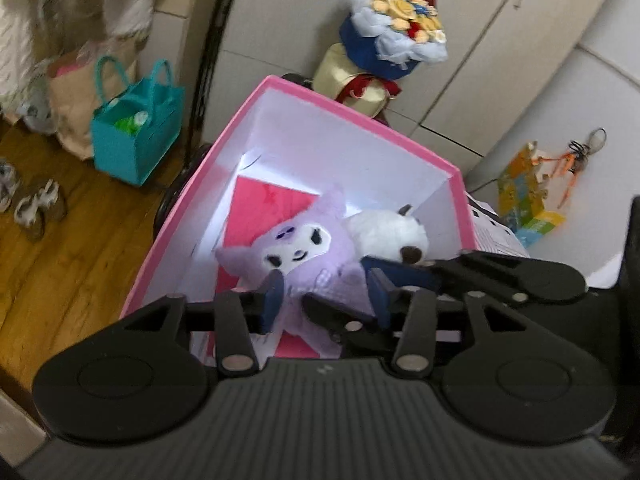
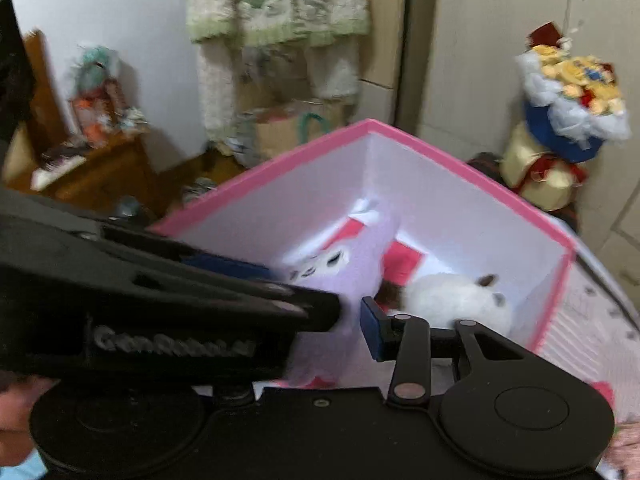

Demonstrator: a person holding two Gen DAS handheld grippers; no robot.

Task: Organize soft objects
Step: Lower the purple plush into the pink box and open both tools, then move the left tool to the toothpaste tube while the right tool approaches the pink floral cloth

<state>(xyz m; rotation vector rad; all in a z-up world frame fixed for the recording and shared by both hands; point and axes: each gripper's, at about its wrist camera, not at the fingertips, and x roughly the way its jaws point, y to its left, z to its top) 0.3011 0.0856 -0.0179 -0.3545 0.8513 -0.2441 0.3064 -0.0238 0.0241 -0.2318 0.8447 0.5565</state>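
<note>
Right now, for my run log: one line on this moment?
pink cardboard box: purple plush, white plush inside | left gripper: astride purple plush
</note>
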